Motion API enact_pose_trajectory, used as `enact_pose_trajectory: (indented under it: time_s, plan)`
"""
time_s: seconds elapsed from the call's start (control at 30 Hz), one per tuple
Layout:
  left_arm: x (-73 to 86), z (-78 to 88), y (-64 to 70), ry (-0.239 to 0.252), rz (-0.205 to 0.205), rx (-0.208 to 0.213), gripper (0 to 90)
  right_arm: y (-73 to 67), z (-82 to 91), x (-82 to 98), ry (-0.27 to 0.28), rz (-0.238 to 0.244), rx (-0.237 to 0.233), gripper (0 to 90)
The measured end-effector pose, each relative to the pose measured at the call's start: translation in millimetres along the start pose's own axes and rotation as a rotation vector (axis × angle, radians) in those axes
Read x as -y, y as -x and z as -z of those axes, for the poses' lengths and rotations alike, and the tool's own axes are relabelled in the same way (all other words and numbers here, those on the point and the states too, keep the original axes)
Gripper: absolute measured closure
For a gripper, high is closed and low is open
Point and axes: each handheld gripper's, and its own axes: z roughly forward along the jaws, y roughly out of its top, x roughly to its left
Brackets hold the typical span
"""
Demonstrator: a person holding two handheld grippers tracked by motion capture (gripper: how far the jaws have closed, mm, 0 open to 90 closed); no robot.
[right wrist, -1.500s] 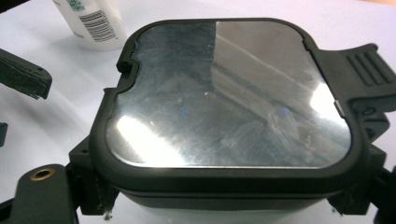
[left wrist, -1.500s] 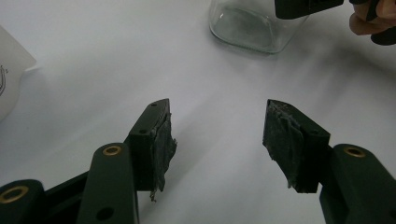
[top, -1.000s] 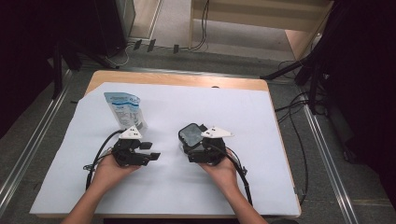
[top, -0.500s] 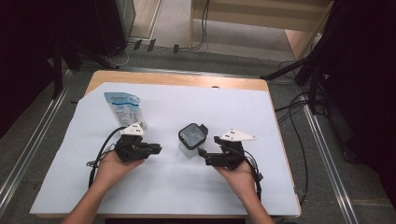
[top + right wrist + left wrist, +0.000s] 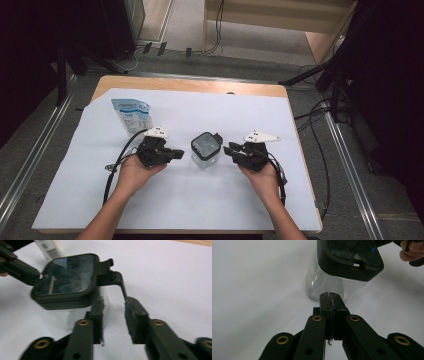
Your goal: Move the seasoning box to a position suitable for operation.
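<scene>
A clear square jar with a black lid [image 5: 205,148] stands on the white sheet between my two grippers. The left gripper [image 5: 179,153] points at it from the left, jaws shut and empty, its tips [image 5: 331,296] just short of the jar's glass wall [image 5: 329,282]. The right gripper [image 5: 228,149] points at it from the right and has just been closing. A narrow gap stays between its pads [image 5: 136,315] with nothing in it. In the right gripper view the jar [image 5: 66,280] stands just left of the jaws, its lid's clasp tab above them.
A blue and white pouch [image 5: 132,115] lies on the sheet [image 5: 210,200] at the back left, behind the left gripper. The table's wooden edge [image 5: 190,84] runs along the far side. Cables trail from both grippers towards the person.
The right gripper has drawn back to the right, off the jar. The left gripper has edged closer to the jar from the left. Both pairs of jaws have closed in.
</scene>
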Motion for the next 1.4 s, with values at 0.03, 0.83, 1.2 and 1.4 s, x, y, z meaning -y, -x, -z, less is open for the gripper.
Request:
enact_pose_trajectory:
  time_s: [0.03,0.83,1.2,1.4]
  plan:
    - [0.3,-1.7,0.8,-0.005,-0.006,-0.005,90.0,2.1,-2.3,0.3,-0.005,0.001,-0.007,82.1]
    - [-2.1,-24.4,10.7,0.012,-0.035,0.004,90.0,-1.6,-26.5,0.2,-0.02,-0.022,-0.046,90.0]
    - [-1.8,-22.4,7.3,0.004,-0.028,0.0,90.0,-6.5,-24.8,1.3,-0.032,-0.045,-0.045,90.0]
    - [-1.5,-19.0,2.3,0.006,-0.022,-0.014,90.0,-13.2,-24.1,2.4,-0.039,-0.044,-0.055,90.0]
